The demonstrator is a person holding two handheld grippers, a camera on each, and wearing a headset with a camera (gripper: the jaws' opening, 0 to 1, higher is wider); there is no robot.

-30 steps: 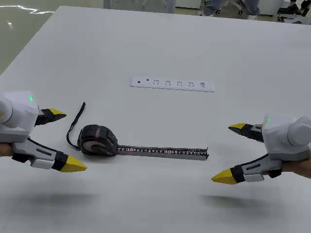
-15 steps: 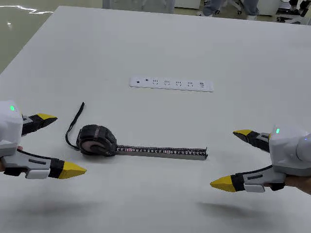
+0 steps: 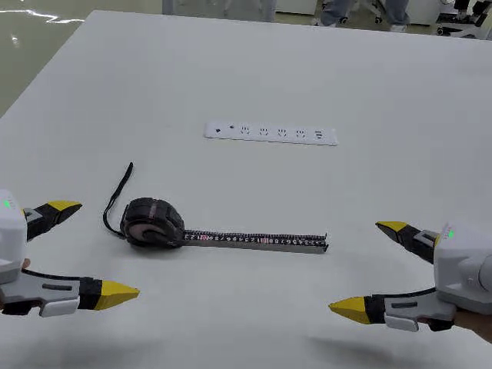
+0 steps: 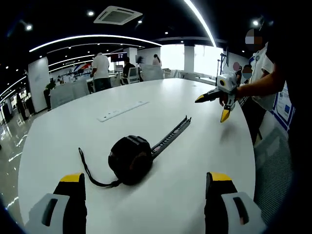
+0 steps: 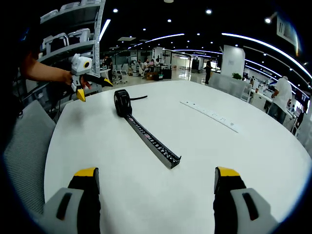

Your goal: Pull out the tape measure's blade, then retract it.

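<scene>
Starting at the left: the left gripper [image 3: 104, 248] is hovering low over the white table [image 3: 323, 69], jaws spread wide and gripping nothing. It's pointing toward the tape measure but sitting clear of it. Just to its right, the black wrist strap [image 3: 117, 196] is trailing off the back of the tape measure's case [image 3: 154, 223], which is lying on its side toward the front-left of the table. From the case the blade [image 3: 257, 241] is running out flat along the surface to the right, already pulled out a fair way, with its end hook [image 3: 326, 242] resting on the table. Behind all that, a white power strip [image 3: 270, 133] is sitting well apart from the action. Over on the right, the right gripper [image 3: 361, 267] is hanging near the hook end but not touching it, jaws also wide apart and empty.

So I'm reading this as the pull-out half being done and the retract half coming up. Nothing is holding the blade and it's lying extended by itself, so I'm guessing the lock is on, though I can't see the switch. The next move is probably calling for the left gripper closing on the case to steady it while the lock gets released or the blade gets fed back in.
</scene>
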